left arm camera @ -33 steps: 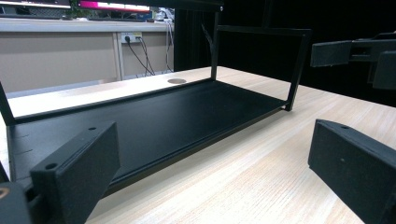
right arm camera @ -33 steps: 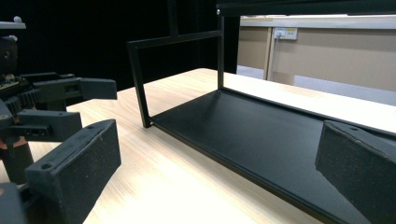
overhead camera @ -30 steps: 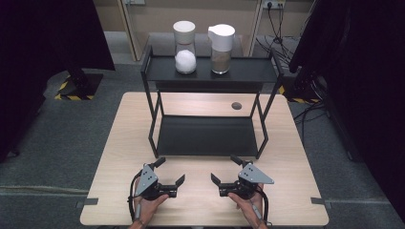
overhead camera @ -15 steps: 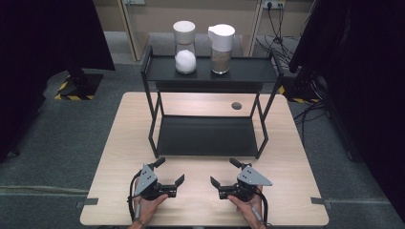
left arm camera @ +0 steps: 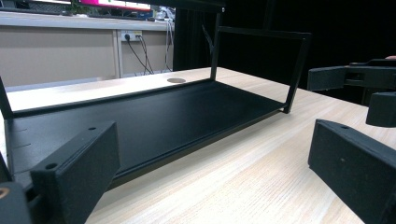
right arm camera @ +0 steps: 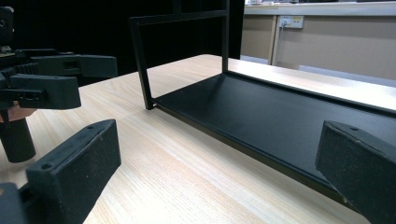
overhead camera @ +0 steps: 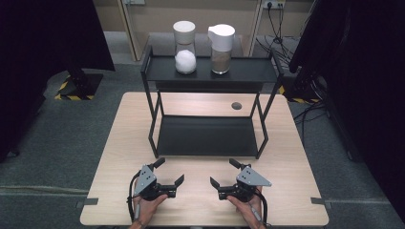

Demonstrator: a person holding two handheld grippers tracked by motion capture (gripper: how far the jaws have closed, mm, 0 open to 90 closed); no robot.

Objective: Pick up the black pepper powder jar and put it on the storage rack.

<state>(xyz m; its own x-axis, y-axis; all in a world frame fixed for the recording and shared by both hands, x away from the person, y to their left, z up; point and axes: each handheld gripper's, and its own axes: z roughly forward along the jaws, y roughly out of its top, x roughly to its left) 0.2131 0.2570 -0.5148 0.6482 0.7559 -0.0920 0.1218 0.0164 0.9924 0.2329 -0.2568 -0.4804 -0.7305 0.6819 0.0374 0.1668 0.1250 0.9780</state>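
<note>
A black two-tier rack stands on the middle of the wooden table. Its top shelf carries a jar of white stuff and a jar of brown stuff, both with white lids. My left gripper rests near the front edge, open and holding nothing. My right gripper sits beside it, also open and holding nothing. In the left gripper view my jaws frame the bare lower shelf. The right gripper view has that shelf beyond my spread jaws.
A round cable hole lies in the table behind the rack. Dark curtains hang at both sides, and cables trail on the floor at the back right. The left gripper appears at the left of the right gripper view.
</note>
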